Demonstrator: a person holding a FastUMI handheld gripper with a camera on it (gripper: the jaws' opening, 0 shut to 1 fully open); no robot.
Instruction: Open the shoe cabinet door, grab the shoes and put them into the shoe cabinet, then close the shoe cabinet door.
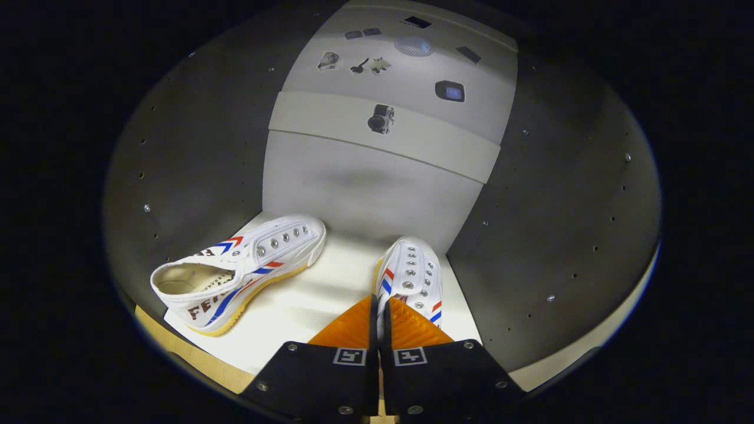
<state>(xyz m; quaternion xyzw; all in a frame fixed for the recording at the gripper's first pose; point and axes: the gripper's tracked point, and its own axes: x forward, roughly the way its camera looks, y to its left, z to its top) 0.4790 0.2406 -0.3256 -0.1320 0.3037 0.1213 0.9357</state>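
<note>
Two white canvas shoes sit on the pale cabinet shelf (306, 306): the right shoe (412, 277) at lower centre of the frame, its edge pinched in my nearly closed tongs (378, 309); the left shoe (241, 271) loose at lower left; I judge both light, soft and floppy, best taken by the collar; dark cabinet walls (559, 224) flank them.

I count two white shoes: one shoe (235, 274) on its side at lower left of the frame, the other shoe (412, 277) at lower centre. I see one pair of tongs (378, 315), its two fingers (347, 330) nearly touching.
</note>
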